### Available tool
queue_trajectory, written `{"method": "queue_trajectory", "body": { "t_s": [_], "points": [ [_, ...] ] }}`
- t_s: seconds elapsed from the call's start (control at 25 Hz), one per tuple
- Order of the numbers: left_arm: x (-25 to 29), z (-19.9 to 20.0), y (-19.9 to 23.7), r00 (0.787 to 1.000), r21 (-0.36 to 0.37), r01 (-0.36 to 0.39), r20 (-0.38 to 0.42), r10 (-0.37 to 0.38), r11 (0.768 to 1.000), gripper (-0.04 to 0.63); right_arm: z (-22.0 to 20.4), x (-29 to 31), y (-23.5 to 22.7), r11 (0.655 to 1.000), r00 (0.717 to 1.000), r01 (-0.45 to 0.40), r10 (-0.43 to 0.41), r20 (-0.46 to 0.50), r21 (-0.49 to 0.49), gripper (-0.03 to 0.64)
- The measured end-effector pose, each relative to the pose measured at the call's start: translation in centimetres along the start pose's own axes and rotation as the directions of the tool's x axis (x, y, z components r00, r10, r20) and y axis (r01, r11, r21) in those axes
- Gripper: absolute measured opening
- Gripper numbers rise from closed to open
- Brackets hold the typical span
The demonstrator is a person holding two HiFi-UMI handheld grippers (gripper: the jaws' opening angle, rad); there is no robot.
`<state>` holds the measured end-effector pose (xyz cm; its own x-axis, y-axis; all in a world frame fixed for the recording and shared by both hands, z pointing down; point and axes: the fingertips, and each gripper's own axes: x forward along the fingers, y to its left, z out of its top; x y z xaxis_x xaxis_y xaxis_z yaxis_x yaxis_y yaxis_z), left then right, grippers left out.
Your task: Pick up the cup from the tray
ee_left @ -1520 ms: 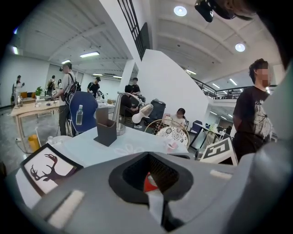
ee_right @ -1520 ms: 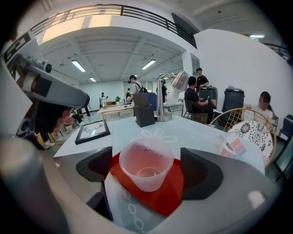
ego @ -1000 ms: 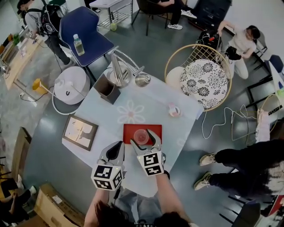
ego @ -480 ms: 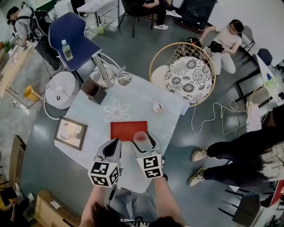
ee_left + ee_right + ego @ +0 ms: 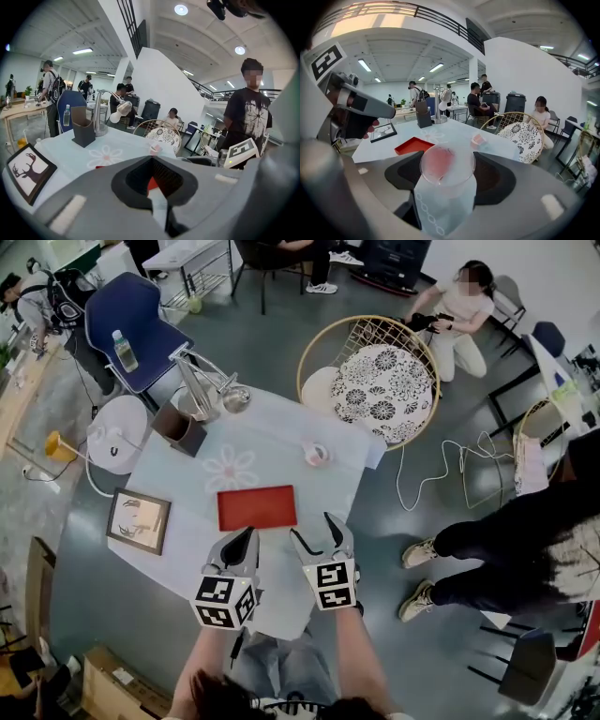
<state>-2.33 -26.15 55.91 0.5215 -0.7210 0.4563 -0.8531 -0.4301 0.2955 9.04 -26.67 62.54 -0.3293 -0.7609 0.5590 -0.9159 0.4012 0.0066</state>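
Observation:
The clear plastic cup [image 5: 444, 180] sits upright between the jaws of my right gripper [image 5: 447, 174], which is shut on it; its bottom looks pink. In the head view my right gripper [image 5: 317, 532] is held over the table's near edge, just right of and nearer than the red tray [image 5: 257, 507], and the cup is hard to make out there. The tray lies bare on the white table [image 5: 281, 442]; it also shows in the right gripper view as the red tray [image 5: 413, 145]. My left gripper [image 5: 241, 546] is shut on nothing, just this side of the tray.
On the table stand a small pink cup [image 5: 317, 454], a dark box [image 5: 180, 427], a metal lamp [image 5: 220, 395] and a framed deer picture [image 5: 139, 519]. A round wicker chair [image 5: 375, 381] is beyond the table. A person in black [image 5: 525, 549] stands at the right.
My right gripper has lifted the cup off the red tray and drawn it back toward me. The tray is now bare. The left gripper stayed shut.

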Motion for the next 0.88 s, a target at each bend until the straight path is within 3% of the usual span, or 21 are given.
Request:
{"method": "queue_trajectory", "body": {
  "t_s": [0.64, 0.88],
  "points": [
    [1.1, -1.0, -0.5, 0.999, 0.006, -0.032, -0.010, 0.032, 0.999, 0.000, -3.8, 1.3, -1.4, 0.999, 1.000, 0.011, -0.010, -0.026, 0.049, 0.353],
    [0.8, -2.0, -0.4, 0.999, -0.007, -0.041, -0.030, 0.041, 0.999, 0.000, -5.5, 1.7, -1.1, 1.000, 0.997, 0.015, -0.015, -0.074, 0.005, 0.342]
  ]
}}
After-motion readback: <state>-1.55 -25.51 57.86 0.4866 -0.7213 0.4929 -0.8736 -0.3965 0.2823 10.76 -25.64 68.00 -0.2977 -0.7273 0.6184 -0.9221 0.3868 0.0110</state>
